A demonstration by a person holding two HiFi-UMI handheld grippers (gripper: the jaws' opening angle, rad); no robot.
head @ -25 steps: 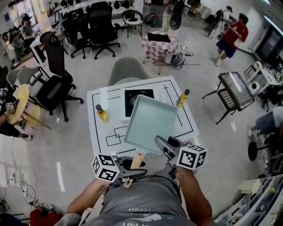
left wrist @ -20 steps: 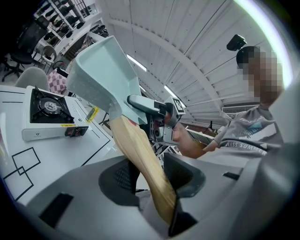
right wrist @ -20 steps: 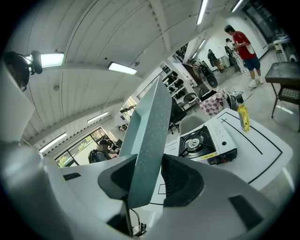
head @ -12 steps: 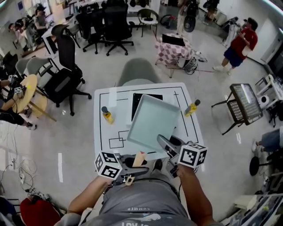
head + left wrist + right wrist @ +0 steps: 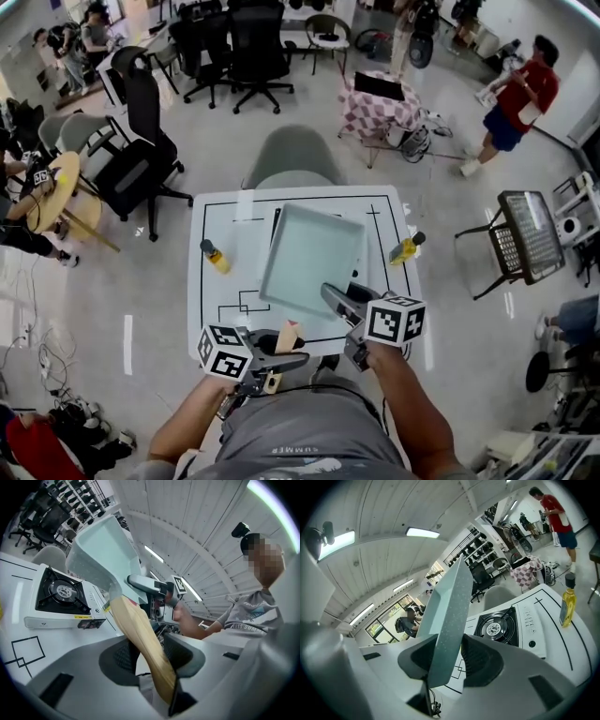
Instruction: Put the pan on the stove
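Pan being held over stove by both grippers.
The pale green pan is being kept tilted, clear of the table; its wooden handle is being clamped by the left gripper at 6 o'clock; its rim is being pinched by the right gripper at 5 o'clock.

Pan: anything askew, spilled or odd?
Nothing is spilled or damaged. The pan isn't on the stove yet. It is held in the air above it, tilted, with the left gripper shut on its wooden handle and the right gripper shut on its rim.
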